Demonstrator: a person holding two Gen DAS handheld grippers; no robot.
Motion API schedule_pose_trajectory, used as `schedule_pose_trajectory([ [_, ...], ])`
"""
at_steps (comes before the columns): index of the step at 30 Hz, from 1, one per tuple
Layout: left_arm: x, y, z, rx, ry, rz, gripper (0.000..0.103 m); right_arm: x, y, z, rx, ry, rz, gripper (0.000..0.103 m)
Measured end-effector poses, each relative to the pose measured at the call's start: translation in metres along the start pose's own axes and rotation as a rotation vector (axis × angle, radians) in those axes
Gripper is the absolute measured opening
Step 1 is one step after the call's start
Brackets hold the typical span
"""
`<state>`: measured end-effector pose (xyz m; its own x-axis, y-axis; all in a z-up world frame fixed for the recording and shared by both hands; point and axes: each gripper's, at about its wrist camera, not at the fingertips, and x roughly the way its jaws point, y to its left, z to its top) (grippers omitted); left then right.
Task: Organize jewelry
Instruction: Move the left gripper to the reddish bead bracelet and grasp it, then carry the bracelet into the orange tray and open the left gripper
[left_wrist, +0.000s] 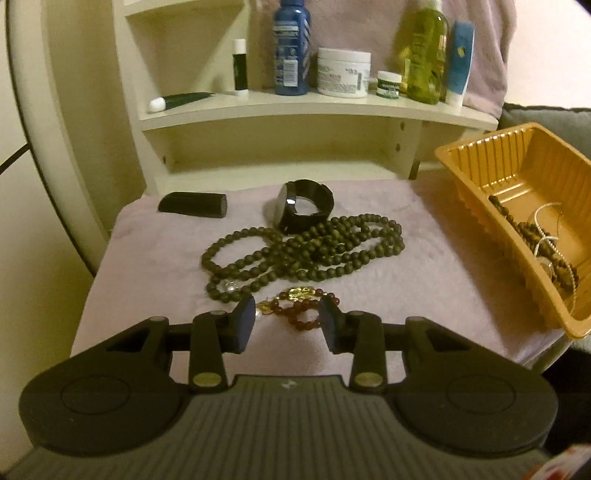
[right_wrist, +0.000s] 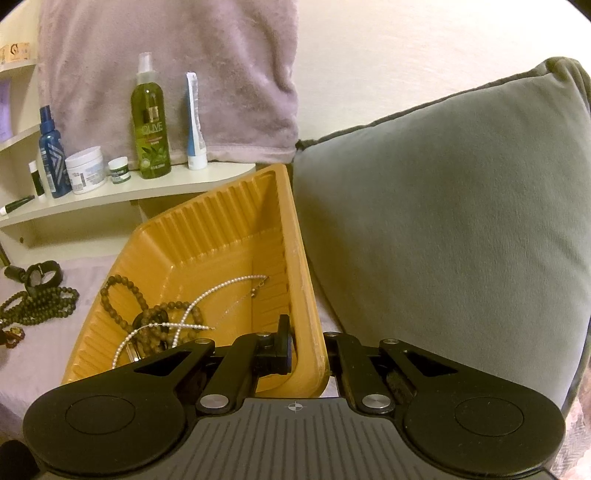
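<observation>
The left gripper (left_wrist: 288, 325) has its fingers apart, one on each side of a red bead bracelet (left_wrist: 301, 308) that lies on the pale purple cloth (left_wrist: 147, 266); the pads do not press on the beads. A small gold charm sits on the bracelet's far side. Just beyond it lies a long green bead necklace (left_wrist: 303, 251) in a loose heap, and against its far edge stands a black watch (left_wrist: 303, 208). A dark cylinder (left_wrist: 194, 204) lies to the left of the watch, apart from it.

The right gripper (right_wrist: 306, 354) is clamped on the near wall of the orange tray (right_wrist: 229, 236), one finger inside, the other outside. The tray is tilted, its right side next to a grey cushion (right_wrist: 443, 221). In the tray lie brown beads (right_wrist: 147, 314) and a thin pearl chain (right_wrist: 207, 295), tangled together.

Behind stands a cream shelf (left_wrist: 317, 110) with bottles, jars and tubes.
</observation>
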<state>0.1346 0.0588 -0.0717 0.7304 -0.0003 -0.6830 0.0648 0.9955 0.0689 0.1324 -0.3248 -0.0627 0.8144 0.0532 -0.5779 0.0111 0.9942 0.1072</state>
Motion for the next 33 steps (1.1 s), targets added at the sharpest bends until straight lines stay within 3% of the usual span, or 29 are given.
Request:
schedule_pose_trajectory([
  [10,0.016,-0.007,0.000,0.070,0.027,-0.007,0.016,0.001,-0.001,0.000,0.001,0.003,-0.004,0.005],
  [12,0.016,-0.009,0.001,0.087,0.037,-0.006,0.003,0.002,-0.001,0.000,0.001,0.003,-0.002,0.005],
  [20,0.000,-0.007,0.015,0.076,0.015,-0.030,0.003,0.000,-0.001,0.001,0.001,0.000,0.001,0.005],
  [33,-0.046,-0.003,0.078,0.060,-0.102,-0.112,0.003,-0.004,0.001,0.001,0.003,-0.011,0.005,0.005],
])
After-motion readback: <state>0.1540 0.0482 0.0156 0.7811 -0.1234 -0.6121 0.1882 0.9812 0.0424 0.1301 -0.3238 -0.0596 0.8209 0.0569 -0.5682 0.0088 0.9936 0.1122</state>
